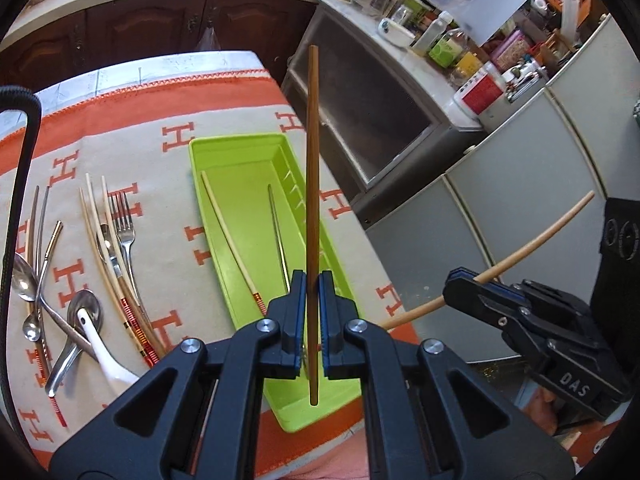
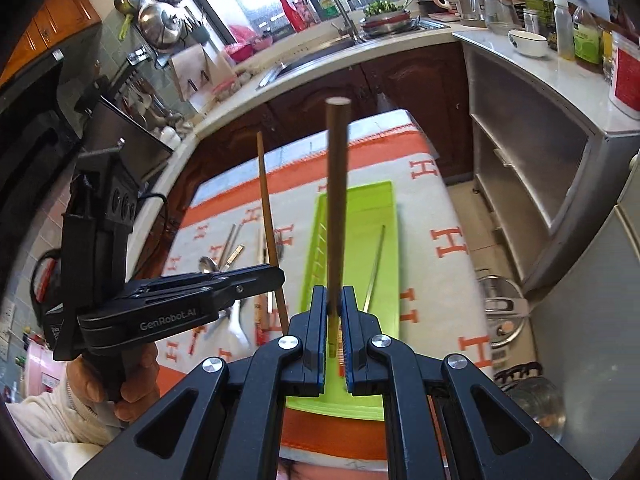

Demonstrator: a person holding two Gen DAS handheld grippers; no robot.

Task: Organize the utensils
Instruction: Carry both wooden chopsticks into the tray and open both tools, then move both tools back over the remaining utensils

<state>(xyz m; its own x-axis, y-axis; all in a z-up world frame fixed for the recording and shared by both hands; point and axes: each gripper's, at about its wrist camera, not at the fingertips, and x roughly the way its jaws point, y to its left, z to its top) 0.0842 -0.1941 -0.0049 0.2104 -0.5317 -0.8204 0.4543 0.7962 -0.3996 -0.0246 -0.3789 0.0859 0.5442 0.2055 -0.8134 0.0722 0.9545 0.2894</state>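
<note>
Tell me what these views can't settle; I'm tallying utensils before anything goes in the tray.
- Pile of spoons, left wrist view: overlapping, so no sure count.
- Same pile, right wrist view: left gripper covers it.
- Green tray near end: hidden behind gripper bodies in both views.

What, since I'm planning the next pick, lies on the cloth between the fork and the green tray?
Nothing: in the left wrist view, only bare patterned cloth separates the fork from the green tray.
</note>
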